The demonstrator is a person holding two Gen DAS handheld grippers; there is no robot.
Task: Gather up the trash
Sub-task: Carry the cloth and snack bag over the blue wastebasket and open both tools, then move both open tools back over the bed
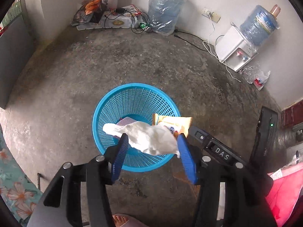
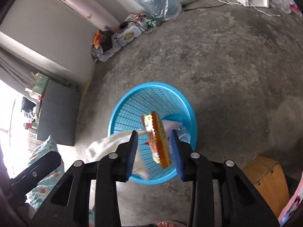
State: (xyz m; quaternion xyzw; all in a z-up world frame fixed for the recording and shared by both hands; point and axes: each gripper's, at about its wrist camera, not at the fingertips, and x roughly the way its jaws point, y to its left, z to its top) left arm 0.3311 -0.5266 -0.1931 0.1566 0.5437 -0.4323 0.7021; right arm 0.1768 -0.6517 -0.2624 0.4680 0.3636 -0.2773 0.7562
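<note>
A blue mesh basket [image 1: 132,90] stands on the concrete floor, also in the right wrist view [image 2: 157,87], with some trash at its bottom. My left gripper [image 1: 151,139] is open above it; a crumpled white tissue [image 1: 149,140] lies loose between its blue fingers. My right gripper [image 2: 154,140] is open too; an orange-and-yellow snack wrapper [image 2: 160,141] hangs between its fingers over the basket, apart from both pads. The wrapper shows in the left wrist view [image 1: 174,123], and the tissue in the right wrist view [image 2: 108,145].
Two water jugs [image 1: 164,9] and a white dispenser [image 1: 234,51] stand by the far wall with cables [image 1: 191,41] on the floor. A plastic bag [image 1: 257,77] lies near the dispenser. A wooden box [image 2: 265,181] sits right. A dark cabinet [image 2: 56,113] stands left. My foot [image 1: 121,220] is below.
</note>
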